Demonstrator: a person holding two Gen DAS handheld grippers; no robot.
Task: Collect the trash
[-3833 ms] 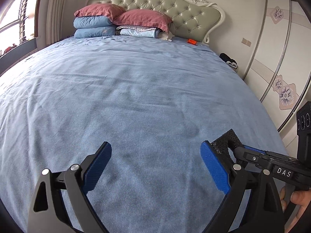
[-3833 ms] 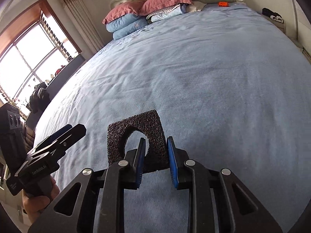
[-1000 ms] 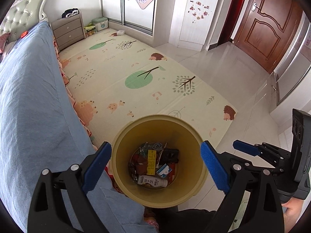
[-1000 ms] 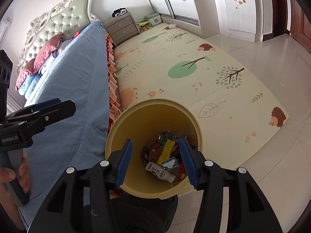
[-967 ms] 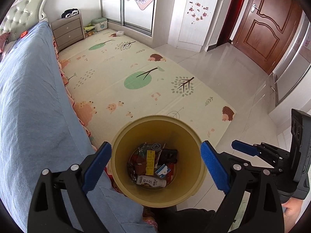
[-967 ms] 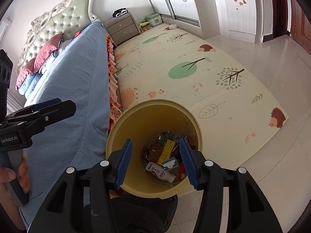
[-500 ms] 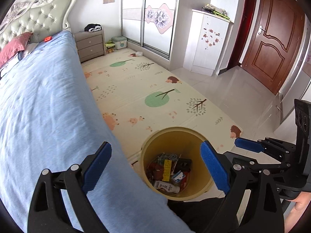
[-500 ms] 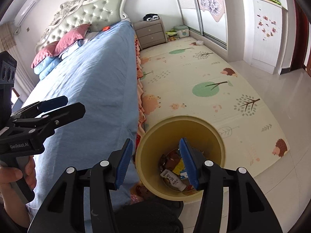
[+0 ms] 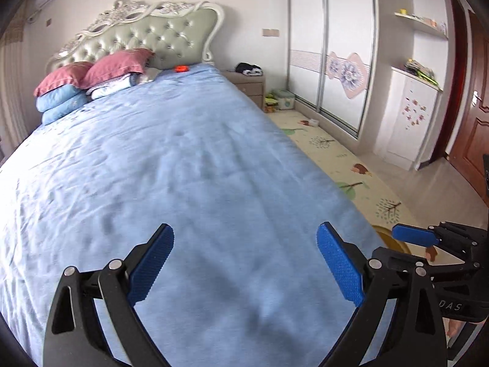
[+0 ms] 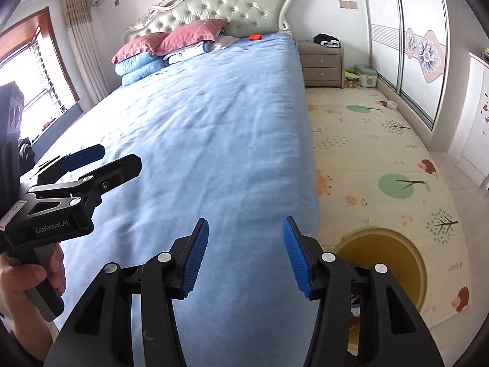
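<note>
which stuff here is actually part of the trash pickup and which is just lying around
Part of the job:
yellow bin, beside the bed
small orange item near the headboard, possibly trash
left gripper, open
right gripper, open

Just lying about:
pillows
nightstand
play mat

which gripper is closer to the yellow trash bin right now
Right. The right gripper hangs over the bed's edge with the yellow trash bin just beside it on the floor. The left gripper is further in over the bed.
</note>
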